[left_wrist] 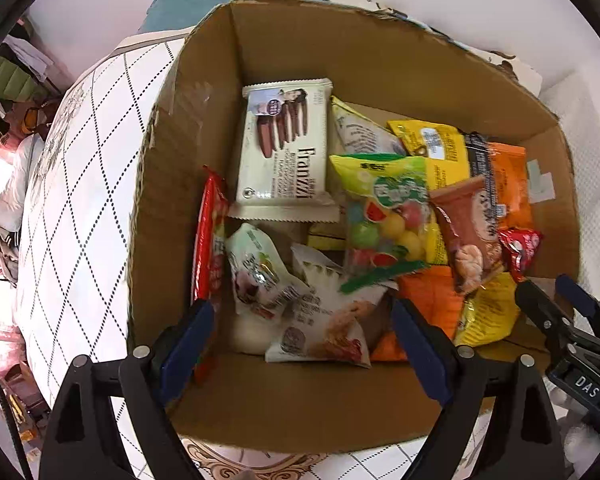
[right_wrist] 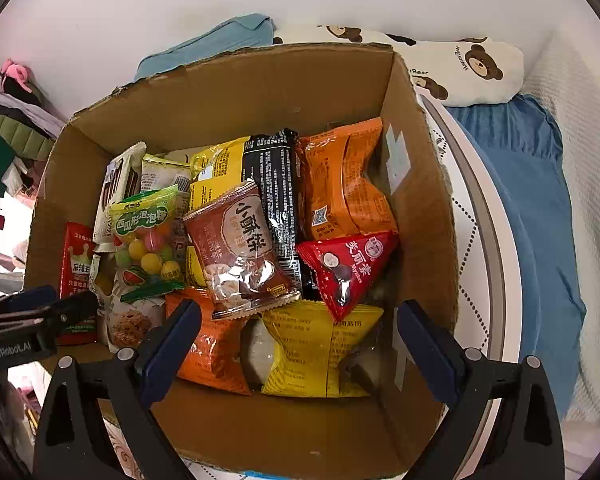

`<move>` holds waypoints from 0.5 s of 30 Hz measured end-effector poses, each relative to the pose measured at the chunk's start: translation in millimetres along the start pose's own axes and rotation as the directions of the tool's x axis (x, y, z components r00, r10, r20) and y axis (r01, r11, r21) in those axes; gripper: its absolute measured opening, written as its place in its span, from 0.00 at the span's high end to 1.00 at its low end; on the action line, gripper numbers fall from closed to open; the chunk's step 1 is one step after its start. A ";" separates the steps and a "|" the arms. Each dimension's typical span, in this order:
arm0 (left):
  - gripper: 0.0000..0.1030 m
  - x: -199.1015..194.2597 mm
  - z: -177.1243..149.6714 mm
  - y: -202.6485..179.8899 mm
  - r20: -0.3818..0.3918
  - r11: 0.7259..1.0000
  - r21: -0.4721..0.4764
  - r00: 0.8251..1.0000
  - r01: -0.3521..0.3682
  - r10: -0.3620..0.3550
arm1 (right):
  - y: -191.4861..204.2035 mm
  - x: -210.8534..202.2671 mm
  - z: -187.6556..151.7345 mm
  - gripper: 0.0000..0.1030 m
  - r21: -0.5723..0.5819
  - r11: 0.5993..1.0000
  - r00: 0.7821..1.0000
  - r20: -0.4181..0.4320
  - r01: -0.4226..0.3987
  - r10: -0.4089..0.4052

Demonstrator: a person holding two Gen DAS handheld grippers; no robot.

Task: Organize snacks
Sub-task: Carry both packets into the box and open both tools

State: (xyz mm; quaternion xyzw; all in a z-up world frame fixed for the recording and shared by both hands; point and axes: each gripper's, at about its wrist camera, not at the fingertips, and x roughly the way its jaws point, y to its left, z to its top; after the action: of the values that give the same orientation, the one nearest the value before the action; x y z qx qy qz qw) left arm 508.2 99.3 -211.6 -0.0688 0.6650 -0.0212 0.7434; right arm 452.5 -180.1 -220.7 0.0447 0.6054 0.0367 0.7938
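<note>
An open cardboard box (left_wrist: 300,404) (right_wrist: 260,92) on a bed holds several snack packs. A white Franzzi wafer pack (left_wrist: 284,148) lies at the back left, a green gumball bag (left_wrist: 388,208) (right_wrist: 148,232) in the middle, a brown cracker pack (right_wrist: 240,252) and a red triangular pack (right_wrist: 344,268) on top. My left gripper (left_wrist: 304,336) is open and empty over the box's near left part. My right gripper (right_wrist: 300,344) is open and empty over the yellow pack (right_wrist: 312,348). The right gripper also shows in the left wrist view (left_wrist: 556,300).
The box stands on a white quilted mattress (left_wrist: 76,216). A teal cloth (right_wrist: 208,44) lies behind the box, a bear-print pillow (right_wrist: 460,68) and a blue blanket (right_wrist: 540,208) to its right. Clothes are piled at far left.
</note>
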 end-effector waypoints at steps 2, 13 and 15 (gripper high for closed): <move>0.12 -10.0 -7.3 -3.7 0.028 1.000 0.006 1.000 -0.002 0.002 | -0.3 -5.5 -2.2 0.03 0.002 1.000 1.000 0.011 -0.001 0.001; 0.12 -93.4 -47.3 -24.0 0.249 0.997 0.053 0.968 -0.049 0.034 | 4.2 -77.7 -33.4 0.03 -0.015 1.000 0.990 0.140 -0.017 0.019; 0.12 -106.1 -55.8 -25.0 0.278 0.998 0.055 0.960 -0.041 0.024 | 5.6 -99.1 -44.3 0.03 -0.020 0.999 0.984 0.178 -0.026 0.029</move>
State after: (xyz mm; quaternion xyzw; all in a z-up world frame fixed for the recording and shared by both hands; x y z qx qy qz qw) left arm 442.2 83.4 -109.7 -0.0377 0.5547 -0.0192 0.8310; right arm 383.5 -184.5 -136.8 0.0494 0.5310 0.0489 0.8445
